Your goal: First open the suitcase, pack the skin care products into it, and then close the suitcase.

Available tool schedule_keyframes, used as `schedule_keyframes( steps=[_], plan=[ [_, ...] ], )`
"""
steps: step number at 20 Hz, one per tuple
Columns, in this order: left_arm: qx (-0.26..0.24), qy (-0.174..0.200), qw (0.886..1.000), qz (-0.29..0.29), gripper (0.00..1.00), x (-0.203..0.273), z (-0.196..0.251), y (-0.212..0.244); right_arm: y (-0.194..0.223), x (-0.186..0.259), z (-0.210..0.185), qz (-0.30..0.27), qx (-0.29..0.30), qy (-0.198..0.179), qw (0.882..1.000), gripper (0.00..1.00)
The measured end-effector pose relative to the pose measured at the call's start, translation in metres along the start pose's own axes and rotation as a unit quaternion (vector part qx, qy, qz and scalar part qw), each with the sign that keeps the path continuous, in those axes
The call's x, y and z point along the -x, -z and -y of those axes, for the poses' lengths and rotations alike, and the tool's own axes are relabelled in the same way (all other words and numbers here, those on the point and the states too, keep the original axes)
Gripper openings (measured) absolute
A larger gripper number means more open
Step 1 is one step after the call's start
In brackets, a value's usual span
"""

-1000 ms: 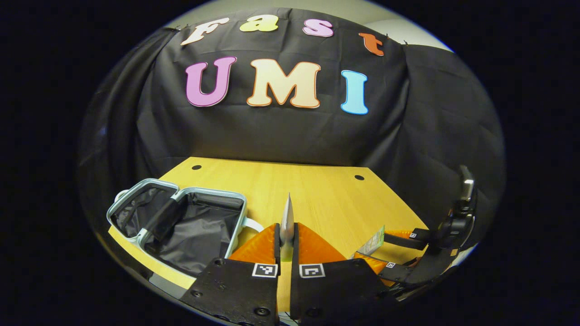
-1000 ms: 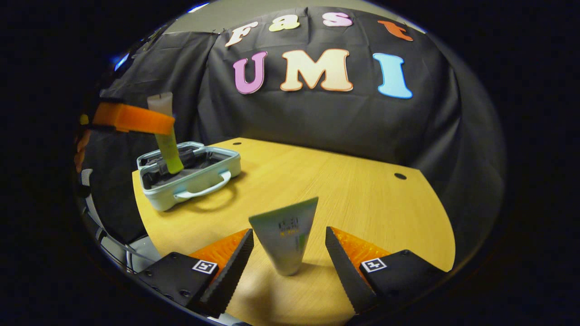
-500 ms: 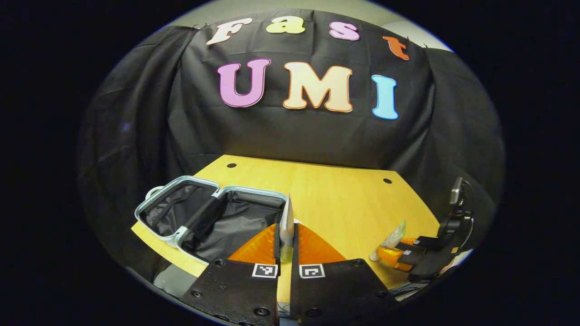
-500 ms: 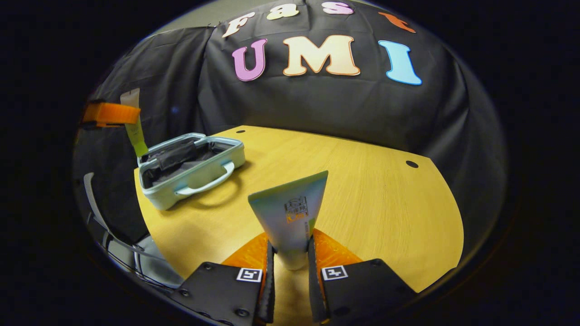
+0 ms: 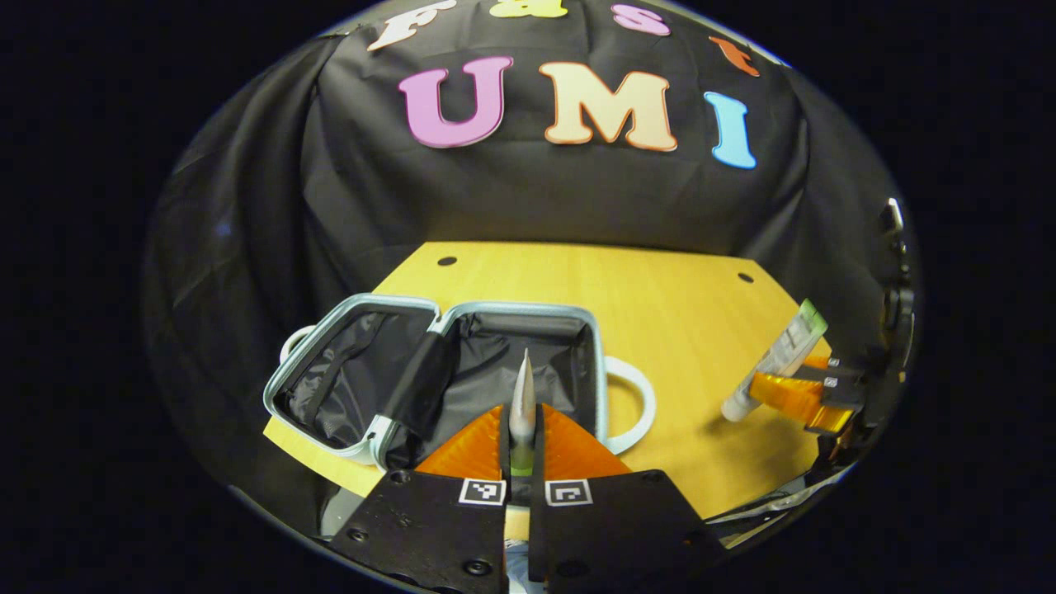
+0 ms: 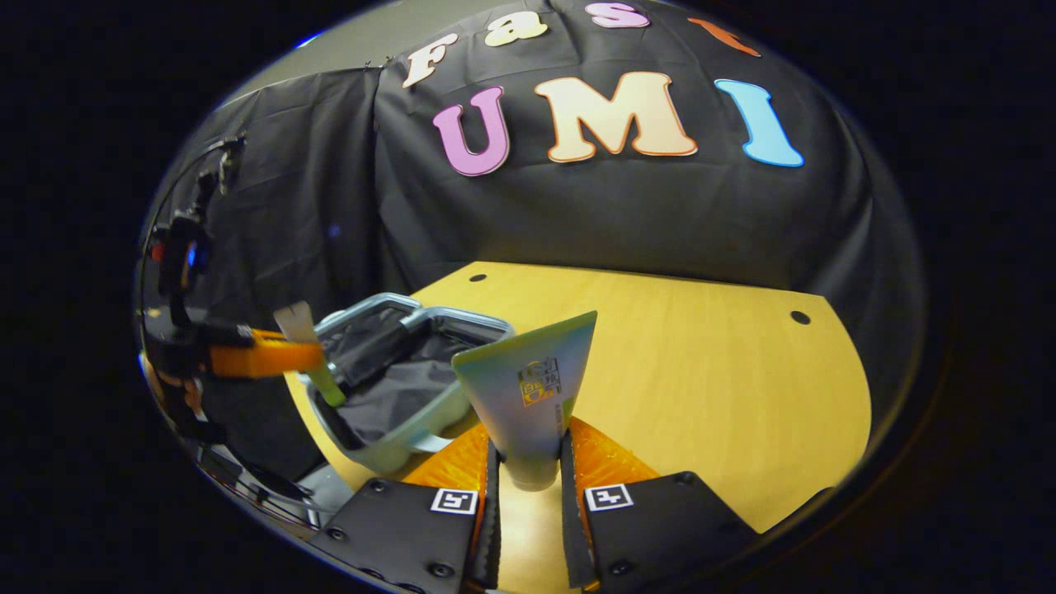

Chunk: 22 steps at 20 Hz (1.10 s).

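Suitcase (image 5: 462, 363), pale-blue hard-shell, black-lined, lies open on wooden worktop (image 5: 660, 297). Right claw (image 6: 528, 470), spread a second ago, now pinches white-green tube (image 6: 528, 388), lifted suitcase-ward. Left claw (image 5: 521, 437) pinches thin tube (image 5: 521, 396) above lining; packing is judged imminent.

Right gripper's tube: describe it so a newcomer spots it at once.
On the wooden table, right of the open suitcase, the right gripper pinches a tube cap-down. Its broad flat end, pale fading to green, differs from the slimmer tube in the left gripper.
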<state>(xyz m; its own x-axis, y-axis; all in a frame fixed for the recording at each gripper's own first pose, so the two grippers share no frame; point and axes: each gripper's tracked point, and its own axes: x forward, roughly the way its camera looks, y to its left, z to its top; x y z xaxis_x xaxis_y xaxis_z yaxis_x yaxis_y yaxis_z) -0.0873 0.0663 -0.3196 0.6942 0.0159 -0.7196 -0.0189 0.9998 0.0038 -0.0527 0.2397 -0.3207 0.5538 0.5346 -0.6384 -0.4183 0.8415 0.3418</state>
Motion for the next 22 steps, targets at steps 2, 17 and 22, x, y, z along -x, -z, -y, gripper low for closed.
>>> schedule_keyframes(
  steps=[2, 17, 22],
  plan=[
    [-0.011, -0.002, 0.999, -0.032, 0.03, -0.016, -0.023, 0.016, -0.005, -0.012, -0.034, -0.012, -0.008, -0.013, 1.000, 0.33],
    [-0.043, 0.174, 0.978, -0.105, 0.44, -0.078, -0.040, 0.046, 0.048, -0.099, -0.167, -0.132, -0.087, 0.016, 0.987, 0.29],
    [0.003, 0.175, 0.983, -0.060, 0.75, -0.076, -0.078, 0.000, 0.081, -0.130, -0.166, -0.185, -0.110, 0.048, 0.975, 0.31]
  ],
)
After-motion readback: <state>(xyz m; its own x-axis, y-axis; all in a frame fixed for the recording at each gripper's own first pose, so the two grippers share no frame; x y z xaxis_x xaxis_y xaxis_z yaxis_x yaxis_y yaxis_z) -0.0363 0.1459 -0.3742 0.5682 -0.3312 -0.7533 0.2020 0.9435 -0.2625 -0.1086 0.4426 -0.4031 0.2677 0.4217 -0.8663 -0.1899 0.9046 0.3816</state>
